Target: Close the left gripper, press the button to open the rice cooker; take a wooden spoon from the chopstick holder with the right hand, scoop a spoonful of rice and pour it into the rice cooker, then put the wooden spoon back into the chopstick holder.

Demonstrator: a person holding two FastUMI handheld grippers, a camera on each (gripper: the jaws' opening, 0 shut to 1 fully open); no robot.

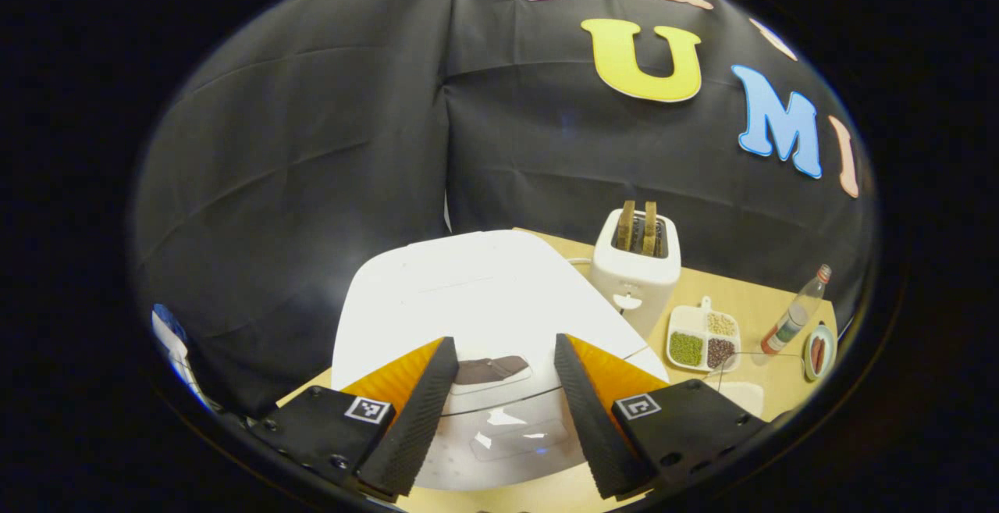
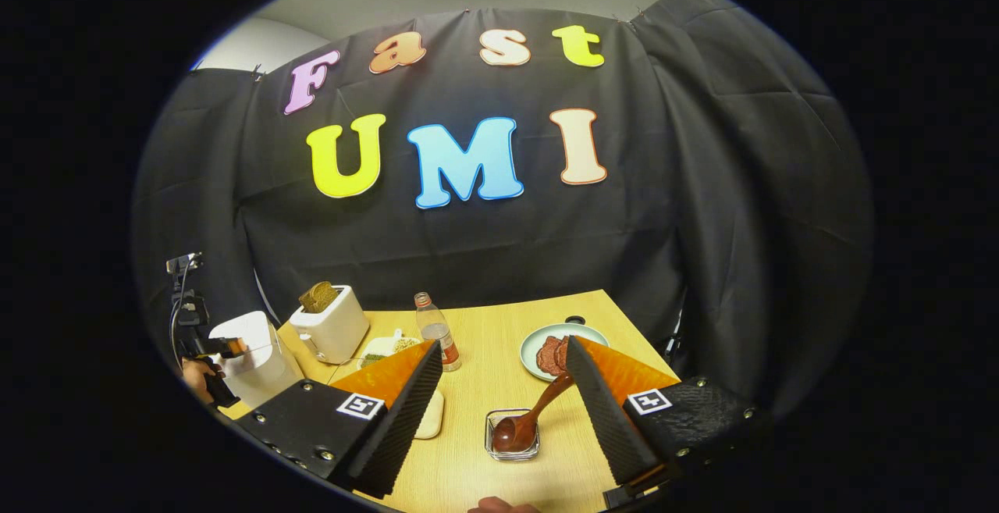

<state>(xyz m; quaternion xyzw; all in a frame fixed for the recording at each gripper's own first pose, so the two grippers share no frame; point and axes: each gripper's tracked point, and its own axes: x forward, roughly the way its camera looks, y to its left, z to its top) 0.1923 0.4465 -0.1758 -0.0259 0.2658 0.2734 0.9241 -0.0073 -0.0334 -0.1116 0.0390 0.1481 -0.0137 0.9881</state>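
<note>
White rice cooker (image 1: 476, 294) stands with its lid down at the left end of the table (image 2: 499, 341). The left hand-held gripper (image 1: 506, 388) hangs above its front with both fingers spread apart, framing the dark button (image 1: 490, 370); clenching and pressing are judged not yet done. The right hand-held gripper (image 2: 499, 407) is likewise released, holding nothing. The wooden spoon (image 2: 531, 419) rests with its bowl in a small clear container (image 2: 511, 436), handle leaning right; whether that container holds rice cannot be told. All 4 steps appear outstanding: opening, taking, scooping, returning.
</note>
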